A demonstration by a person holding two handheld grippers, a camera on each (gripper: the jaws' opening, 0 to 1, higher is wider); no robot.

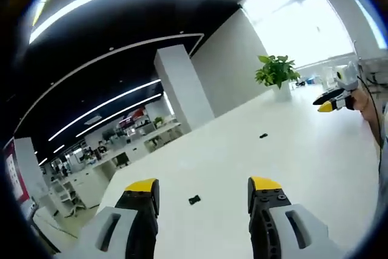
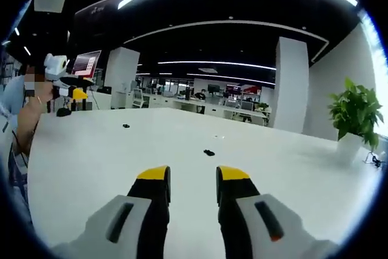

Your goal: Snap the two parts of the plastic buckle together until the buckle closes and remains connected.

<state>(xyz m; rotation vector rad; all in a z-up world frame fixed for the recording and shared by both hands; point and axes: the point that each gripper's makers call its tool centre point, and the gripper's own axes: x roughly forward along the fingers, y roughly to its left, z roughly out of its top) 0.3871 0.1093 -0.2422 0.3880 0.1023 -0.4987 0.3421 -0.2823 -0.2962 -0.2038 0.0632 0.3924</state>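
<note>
Both buckle parts lie loose and well apart on the white surface point(image 1: 315, 150): one buckle part point(image 1: 194, 199) just ahead of the left tongs point(image 1: 204, 187), the other buckle part point(image 2: 208, 152) beyond the right tongs point(image 2: 193, 175). Both tongs stand apart, empty. Best approach: lower each squarely over its piece.
</note>
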